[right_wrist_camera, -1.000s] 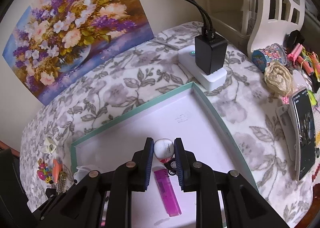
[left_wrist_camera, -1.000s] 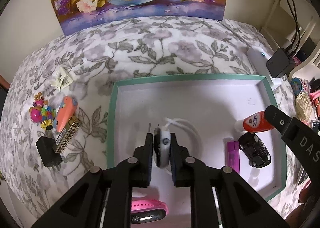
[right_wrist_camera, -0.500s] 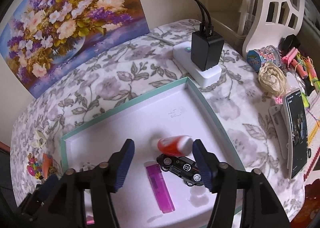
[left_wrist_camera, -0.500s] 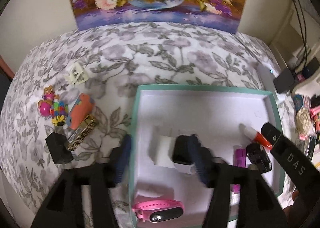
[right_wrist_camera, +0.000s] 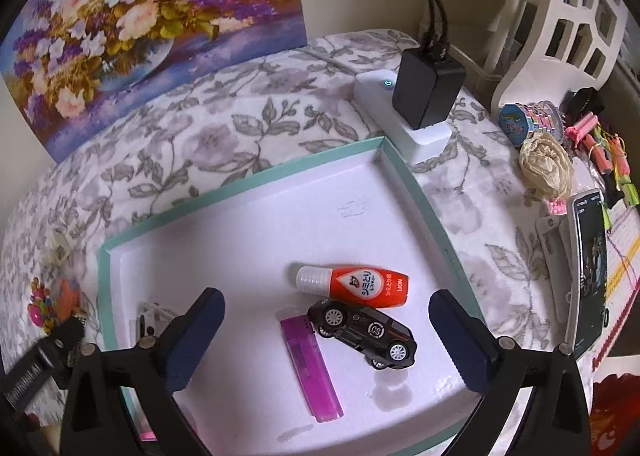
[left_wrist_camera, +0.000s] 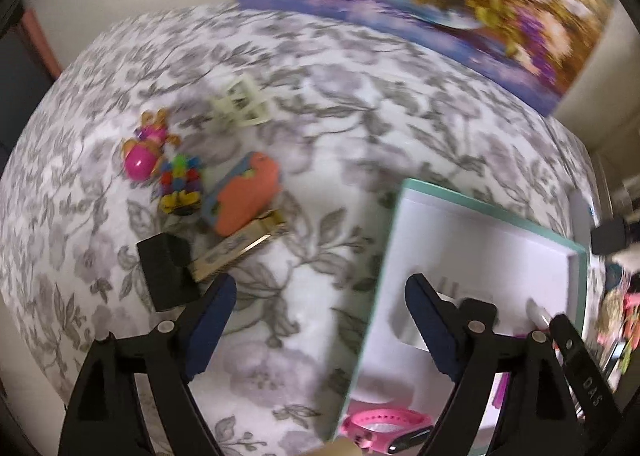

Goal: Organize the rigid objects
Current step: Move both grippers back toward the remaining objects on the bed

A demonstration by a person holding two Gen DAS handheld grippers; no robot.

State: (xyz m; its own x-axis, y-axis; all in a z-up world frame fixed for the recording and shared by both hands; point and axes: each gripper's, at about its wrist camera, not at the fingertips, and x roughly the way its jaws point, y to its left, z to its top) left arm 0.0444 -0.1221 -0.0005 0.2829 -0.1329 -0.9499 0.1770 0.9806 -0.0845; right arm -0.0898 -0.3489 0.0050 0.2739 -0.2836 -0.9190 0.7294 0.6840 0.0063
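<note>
A teal-rimmed white tray (right_wrist_camera: 248,191) holds an orange bottle (right_wrist_camera: 360,286) lying on its side, a black toy car (right_wrist_camera: 364,332) and a purple lighter (right_wrist_camera: 308,368). My right gripper (right_wrist_camera: 326,304) hovers above them, jaws opening wide and gripping nothing. My left gripper (left_wrist_camera: 318,296) straddles the tray's (left_wrist_camera: 480,207) left rim, jaws opening, nothing between them. A white charger (left_wrist_camera: 404,330) lies in the tray, partly hidden by the right-hand finger. A pink watch (left_wrist_camera: 384,424) rests at the tray's near end. On the cloth lie a black adapter (left_wrist_camera: 166,274), a gold box (left_wrist_camera: 240,246) and an orange toy (left_wrist_camera: 244,195).
Further left on the floral cloth are a colourful toy (left_wrist_camera: 180,183), a pink ball toy (left_wrist_camera: 140,163) and a cream clip (left_wrist_camera: 240,103). A white power strip with a black plug (right_wrist_camera: 428,91) sits behind the tray. A phone (right_wrist_camera: 588,268) and small clutter lie right.
Both grippers have gone from shut to open. The left let go of the white charger in the tray and swung left over the cloth. The right dropped the orange bottle beside the car.
</note>
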